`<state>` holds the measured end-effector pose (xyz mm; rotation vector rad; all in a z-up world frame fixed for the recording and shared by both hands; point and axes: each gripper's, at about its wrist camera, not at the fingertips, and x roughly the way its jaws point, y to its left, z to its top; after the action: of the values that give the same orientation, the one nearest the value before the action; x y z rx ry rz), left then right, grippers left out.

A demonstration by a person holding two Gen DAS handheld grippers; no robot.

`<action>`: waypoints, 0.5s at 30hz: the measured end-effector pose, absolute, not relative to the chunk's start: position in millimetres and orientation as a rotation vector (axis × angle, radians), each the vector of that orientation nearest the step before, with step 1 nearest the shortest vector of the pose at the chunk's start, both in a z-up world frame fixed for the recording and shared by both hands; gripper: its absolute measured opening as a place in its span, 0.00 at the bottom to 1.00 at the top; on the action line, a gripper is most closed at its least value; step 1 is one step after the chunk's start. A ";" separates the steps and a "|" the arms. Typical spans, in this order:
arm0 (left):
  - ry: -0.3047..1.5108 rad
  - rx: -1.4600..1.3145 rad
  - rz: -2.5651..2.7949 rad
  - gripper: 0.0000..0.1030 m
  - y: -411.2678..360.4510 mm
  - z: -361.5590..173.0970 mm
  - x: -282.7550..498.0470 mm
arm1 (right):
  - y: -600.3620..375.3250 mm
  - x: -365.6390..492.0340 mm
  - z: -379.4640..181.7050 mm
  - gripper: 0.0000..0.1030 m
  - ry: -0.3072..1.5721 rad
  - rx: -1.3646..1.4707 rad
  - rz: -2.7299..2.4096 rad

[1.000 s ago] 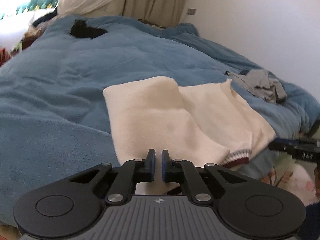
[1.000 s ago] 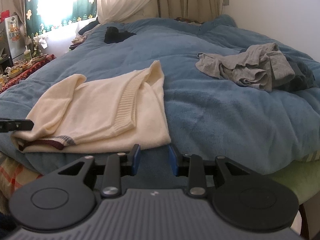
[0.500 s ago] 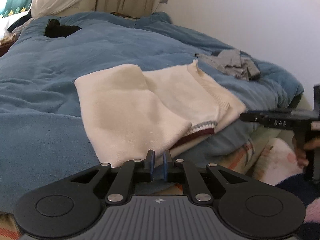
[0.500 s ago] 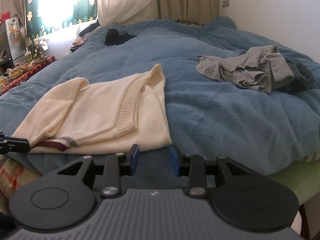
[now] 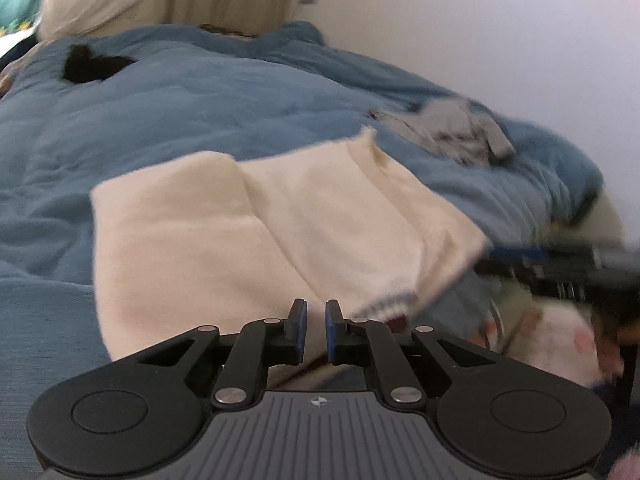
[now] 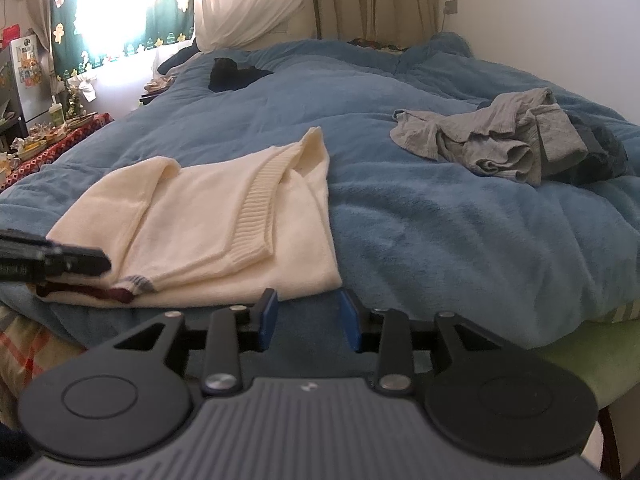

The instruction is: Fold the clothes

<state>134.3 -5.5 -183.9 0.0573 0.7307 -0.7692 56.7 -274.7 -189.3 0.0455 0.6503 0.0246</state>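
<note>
Left tongs [image 5: 312, 330] have pulled back toward the near edge of the bed [image 6: 460, 240] over the last second — the cream sweater [image 5: 248, 240] sat right at the tips a second ago, now the tips hang at its near hem by the maroon-and-grey striped cuff [image 5: 390, 312] with a narrow slit between the blue pads, nothing clamped as far as I can see. Left view is motion-blurred, so that hand is moving. Right tongs [image 6: 308, 318] haven't shifted much: parted roughly a pad's gap wider than the left, empty, tips just short of the sweater's near right corner. Sweater [image 6: 224, 240] lies partly folded on the blue blanket, one sleeve laid across the body, ribbed band visible, cuff hanging at the bed edge. Grey garment [image 6: 496, 140] is crumpled well apart to the right, untouched. My read: sleeve fold looks done, both hands are lining up on the near hem for the next fold — neither has a grip yet.
</note>
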 end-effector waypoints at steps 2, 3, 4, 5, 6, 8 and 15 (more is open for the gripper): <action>0.748 0.064 -0.788 0.08 -1.6 -185.9 127.7 | -275.0 57.4 -189.9 0.37 0.653 0.042 0.024; 0.753 0.062 -0.790 0.08 1.0 -186.3 125.1 | -275.2 57.9 -190.3 0.37 0.655 0.041 0.023; 0.758 0.054 -0.788 0.08 4.1 -186.1 123.4 | -275.3 58.3 -190.8 0.37 0.656 0.045 0.023; 0.763 0.045 -0.787 0.08 7.1 -185.9 121.7 | -275.4 58.6 -191.2 0.37 0.656 0.051 0.022; 0.766 0.034 -0.788 0.08 10.5 -184.6 120.0 | -275.4 58.7 -191.5 0.37 0.655 0.054 0.022; 0.742 0.023 -0.786 0.08 17.8 -176.6 115.5 | -274.6 58.1 -191.1 0.37 0.651 0.048 0.026; 0.692 -0.036 -0.687 0.08 49.6 -148.8 131.7 | -277.3 60.6 -188.6 0.37 0.641 0.033 0.029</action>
<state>131.7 49.6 -148.8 -0.0361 0.6925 -0.6874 60.5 -277.3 -188.6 0.0326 0.6412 0.0286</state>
